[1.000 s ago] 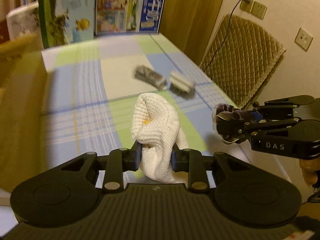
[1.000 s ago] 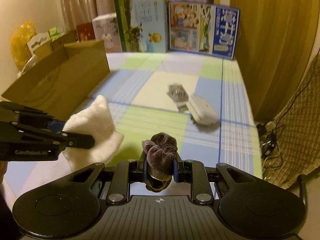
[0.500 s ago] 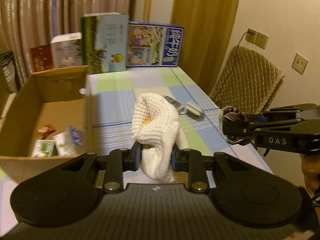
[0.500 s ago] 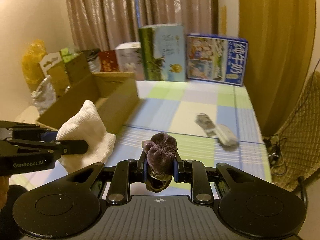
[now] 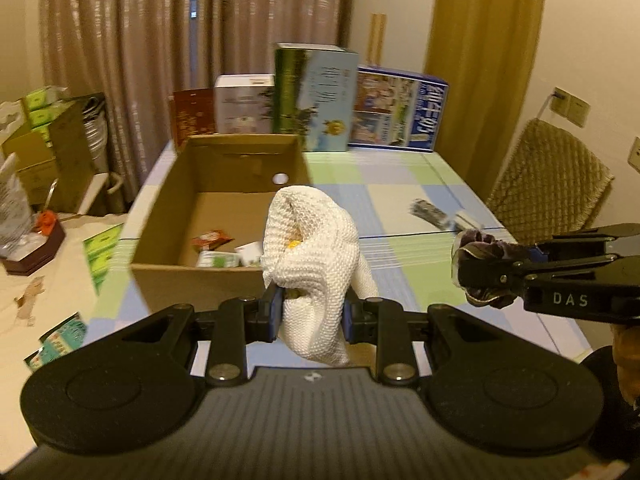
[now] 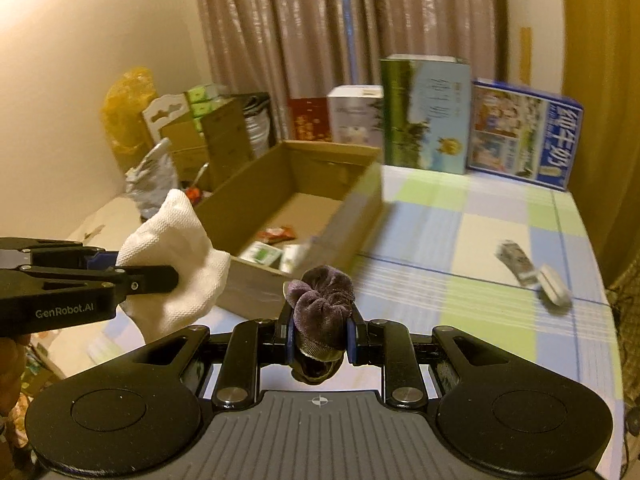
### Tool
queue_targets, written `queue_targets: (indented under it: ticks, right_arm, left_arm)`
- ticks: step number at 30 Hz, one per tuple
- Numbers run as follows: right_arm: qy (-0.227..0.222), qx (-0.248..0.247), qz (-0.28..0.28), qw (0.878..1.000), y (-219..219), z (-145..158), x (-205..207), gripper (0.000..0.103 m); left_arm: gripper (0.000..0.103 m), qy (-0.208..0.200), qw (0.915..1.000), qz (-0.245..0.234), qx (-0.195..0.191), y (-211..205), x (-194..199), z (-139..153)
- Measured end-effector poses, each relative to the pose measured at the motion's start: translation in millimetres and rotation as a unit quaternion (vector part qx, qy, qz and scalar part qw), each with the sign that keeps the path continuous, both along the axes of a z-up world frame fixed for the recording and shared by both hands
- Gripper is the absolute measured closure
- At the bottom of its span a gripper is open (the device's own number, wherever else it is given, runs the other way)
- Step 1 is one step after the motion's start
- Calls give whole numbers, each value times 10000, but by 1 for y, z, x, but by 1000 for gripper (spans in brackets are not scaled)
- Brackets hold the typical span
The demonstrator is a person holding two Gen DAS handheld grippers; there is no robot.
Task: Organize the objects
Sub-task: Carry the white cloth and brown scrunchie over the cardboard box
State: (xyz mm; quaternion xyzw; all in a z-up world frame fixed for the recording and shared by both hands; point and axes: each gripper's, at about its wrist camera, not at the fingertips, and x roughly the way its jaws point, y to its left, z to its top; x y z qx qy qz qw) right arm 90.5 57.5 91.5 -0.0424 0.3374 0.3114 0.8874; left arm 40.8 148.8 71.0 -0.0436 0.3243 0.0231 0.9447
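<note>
My left gripper (image 5: 311, 312) is shut on a white knitted cloth (image 5: 316, 252), held above the table's near edge, just in front of an open cardboard box (image 5: 224, 184). In the right wrist view the same cloth (image 6: 176, 264) hangs at the left, held by the left gripper (image 6: 168, 276). My right gripper (image 6: 318, 336) is shut on a dark purple velvet scrunchie (image 6: 322, 300); in the left wrist view the scrunchie (image 5: 480, 268) shows at the right. The box (image 6: 304, 204) holds several small packets (image 6: 276, 236).
A grey patterned packet (image 6: 514, 258) and a white block (image 6: 554, 290) lie on the checked tablecloth (image 6: 460, 240) at the right. Tall printed cartons (image 5: 316, 96) stand along the table's far edge. A quilted chair (image 5: 552, 176) stands at the right; boxes and bags crowd the left.
Both grippers have lifted and swung left while still holding their items. The cardboard box has come into fuller view ahead; the packet and white block have slid off to the right.
</note>
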Motion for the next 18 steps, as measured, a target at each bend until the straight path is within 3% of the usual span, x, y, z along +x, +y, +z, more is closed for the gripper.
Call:
queue_targets:
  ticks: [8,18]
  right_arm:
    - [-21,-35,240,9997,34,-1,-4,83]
    - [-19,-86,342,9994,52,-1,-1,83]
  left_arm:
    - [80,-21,9996,274,16,33,-21,4]
    - [79,-43,9995,316,-37,48,-21,4]
